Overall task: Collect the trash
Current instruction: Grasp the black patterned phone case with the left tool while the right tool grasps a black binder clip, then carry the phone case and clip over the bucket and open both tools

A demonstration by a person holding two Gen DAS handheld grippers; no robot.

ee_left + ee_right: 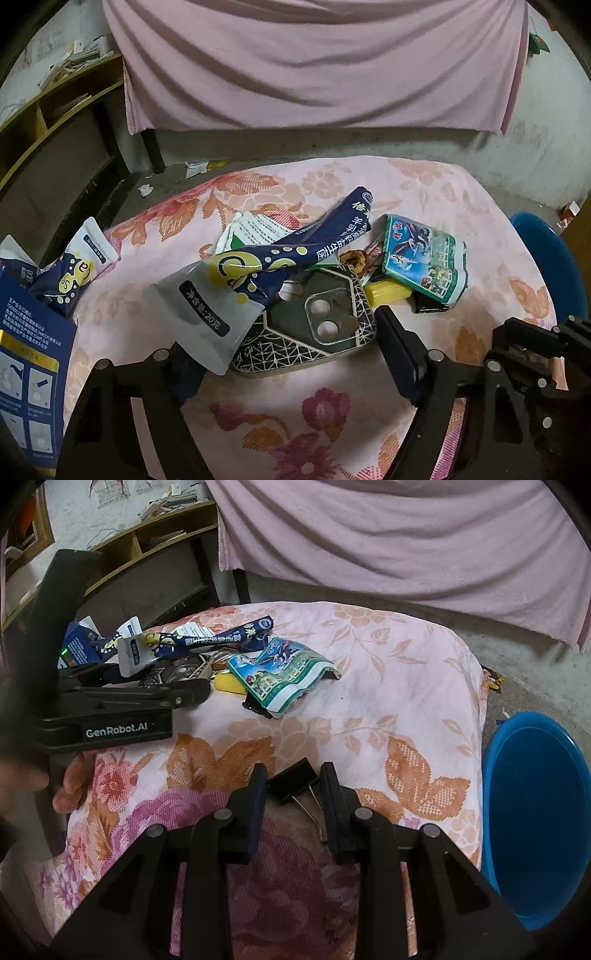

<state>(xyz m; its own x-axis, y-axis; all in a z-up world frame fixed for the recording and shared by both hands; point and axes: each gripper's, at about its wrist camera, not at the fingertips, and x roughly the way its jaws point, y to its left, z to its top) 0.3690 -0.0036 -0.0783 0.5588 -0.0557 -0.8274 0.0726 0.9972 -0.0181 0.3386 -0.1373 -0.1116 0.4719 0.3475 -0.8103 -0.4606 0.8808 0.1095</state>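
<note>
Trash (255, 266) heaps at twelve o'clock of the spread left gripper (288, 350); the right gripper (293, 801), unclenched, straddles a clip (293, 786), bin (535, 812) at three.

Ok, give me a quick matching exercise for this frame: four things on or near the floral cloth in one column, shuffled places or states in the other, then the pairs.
Things:
1. phone case
2. black binder clip
3. blue bin
4. navy sachet wrapper

Places or states:
A. beside the table, off the cloth
B. between the right gripper's open fingers
C. draped over the phone case
D. between the left gripper's open fingers

Pairs: 1-D, 2-B, 3-A, 4-C
</note>
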